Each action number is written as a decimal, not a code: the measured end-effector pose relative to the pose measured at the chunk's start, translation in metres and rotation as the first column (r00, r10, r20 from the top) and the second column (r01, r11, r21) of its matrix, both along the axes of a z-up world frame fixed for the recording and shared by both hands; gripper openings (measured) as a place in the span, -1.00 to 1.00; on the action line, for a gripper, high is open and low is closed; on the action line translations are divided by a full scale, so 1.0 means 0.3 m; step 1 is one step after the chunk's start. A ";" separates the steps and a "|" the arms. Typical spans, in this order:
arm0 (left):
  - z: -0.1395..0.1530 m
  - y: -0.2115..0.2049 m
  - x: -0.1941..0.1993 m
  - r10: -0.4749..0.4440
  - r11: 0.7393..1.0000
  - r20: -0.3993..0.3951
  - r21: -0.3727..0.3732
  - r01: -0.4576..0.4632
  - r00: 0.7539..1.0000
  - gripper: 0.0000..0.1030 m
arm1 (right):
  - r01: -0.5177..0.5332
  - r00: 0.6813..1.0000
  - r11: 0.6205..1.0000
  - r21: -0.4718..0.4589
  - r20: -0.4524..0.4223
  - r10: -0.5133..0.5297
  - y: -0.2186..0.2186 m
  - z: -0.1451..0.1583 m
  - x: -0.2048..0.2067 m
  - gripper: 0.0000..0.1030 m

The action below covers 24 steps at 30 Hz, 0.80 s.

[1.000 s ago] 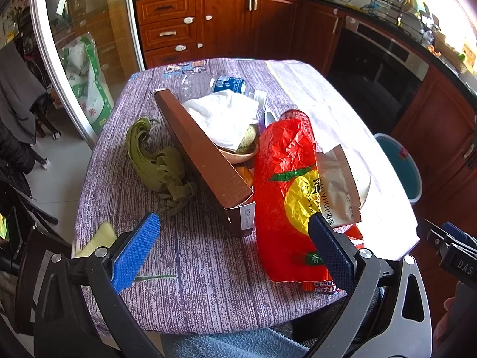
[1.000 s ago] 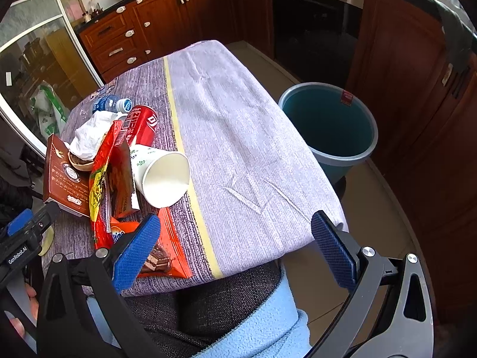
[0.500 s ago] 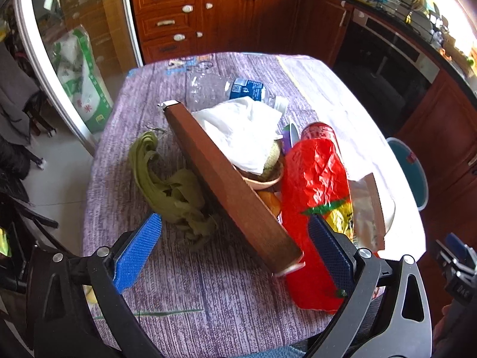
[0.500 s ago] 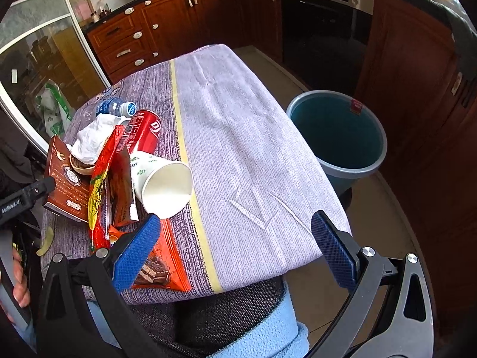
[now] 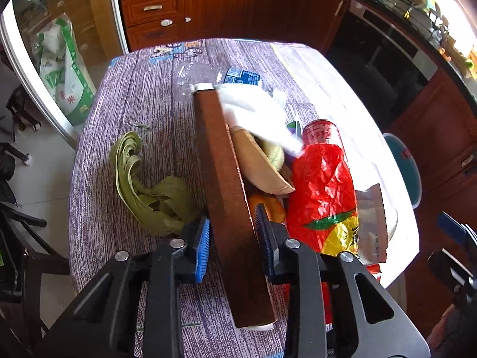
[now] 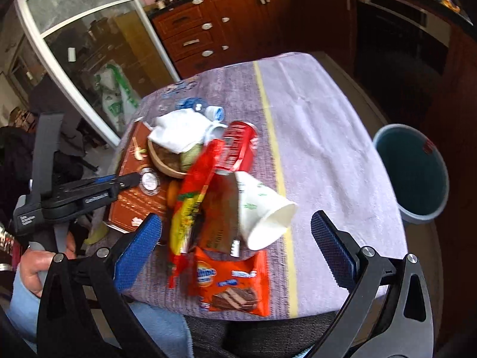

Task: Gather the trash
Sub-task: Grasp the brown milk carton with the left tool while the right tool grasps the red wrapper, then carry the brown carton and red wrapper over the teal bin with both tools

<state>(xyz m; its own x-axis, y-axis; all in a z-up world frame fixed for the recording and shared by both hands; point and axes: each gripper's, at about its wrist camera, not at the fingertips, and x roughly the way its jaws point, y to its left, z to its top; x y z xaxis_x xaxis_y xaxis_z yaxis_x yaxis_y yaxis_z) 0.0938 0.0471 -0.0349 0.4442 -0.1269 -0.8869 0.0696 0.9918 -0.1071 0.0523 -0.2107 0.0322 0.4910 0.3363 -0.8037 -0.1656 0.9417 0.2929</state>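
Note:
A pile of trash lies on the table. My left gripper (image 5: 232,238) is shut on a flat brown box (image 5: 226,197), which stands on edge; the box also shows in the right wrist view (image 6: 134,185). Beside it lie a white tissue (image 5: 253,110), a wooden bowl (image 5: 256,161), a red snack bag (image 5: 325,197), a red can (image 5: 322,132), a clear bottle (image 5: 220,76) and green leaves (image 5: 149,197). My right gripper (image 6: 235,244) is open above a white paper cup (image 6: 262,211) and an orange wafer packet (image 6: 232,283).
A blue bin (image 6: 414,173) stands on the floor to the right of the table (image 6: 322,119). Brown kitchen cabinets (image 5: 208,3) run behind. A glass door (image 6: 89,44) is at the left. A green-and-white sack (image 5: 62,65) leans there.
My left gripper moved forward and closed on the brown box. My right gripper moved left over the cup and wafer packet and stayed open.

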 end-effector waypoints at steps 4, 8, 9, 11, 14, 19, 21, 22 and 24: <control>-0.009 0.025 -0.002 -0.001 1.000 -0.015 0.010 0.001 1.000 -0.44 | -0.119 0.989 0.991 0.054 -0.081 0.123 0.110 -0.044 0.041 0.31; -0.026 0.039 0.009 -0.008 1.000 -0.036 0.000 0.008 0.999 -0.42 | -0.134 0.968 0.987 0.091 -0.201 0.150 0.160 -0.140 0.092 0.30; -0.042 0.039 0.017 -0.015 1.000 -0.064 -0.014 0.014 0.998 -0.42 | -0.140 0.963 0.985 0.101 -0.217 0.159 0.170 -0.158 0.099 0.30; -0.068 0.034 0.021 -0.031 0.999 -0.086 -0.032 0.028 0.996 -0.42 | -0.156 0.955 0.981 0.112 -0.236 0.178 0.199 -0.186 0.117 0.29; -0.069 0.014 0.003 -0.034 0.999 -0.052 -0.016 0.034 0.998 -0.47 | -0.168 0.945 0.975 0.145 -0.257 0.201 0.229 -0.225 0.140 -0.69; 0.026 0.043 -0.045 -0.002 1.000 0.044 0.008 0.002 0.999 -0.55 | -0.182 0.941 0.957 0.226 -0.242 0.236 0.245 -0.197 0.138 -0.85; 0.086 0.063 -0.065 0.016 1.000 0.086 0.011 -0.017 0.996 -0.56 | -0.191 0.949 0.951 0.244 -0.202 0.242 0.240 -0.149 0.132 -0.87; 0.112 0.071 -0.076 0.022 1.000 0.106 0.013 -0.024 0.994 -0.56 | -0.196 0.953 0.947 0.253 -0.178 0.244 0.234 -0.120 0.128 -0.87; 0.175 0.082 -0.092 0.027 0.999 0.147 0.015 -0.029 0.989 -0.56 | -0.202 0.960 0.942 0.268 -0.134 0.244 0.219 -0.066 0.123 -0.88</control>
<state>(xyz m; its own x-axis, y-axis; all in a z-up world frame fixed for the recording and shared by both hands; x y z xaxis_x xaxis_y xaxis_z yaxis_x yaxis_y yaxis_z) 0.0663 0.0716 0.0176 0.5732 -0.0981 -0.8135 0.0557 0.9952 -0.0808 0.0894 -0.1452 0.0125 0.2495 0.6214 -0.7427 -0.2931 0.7795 0.5536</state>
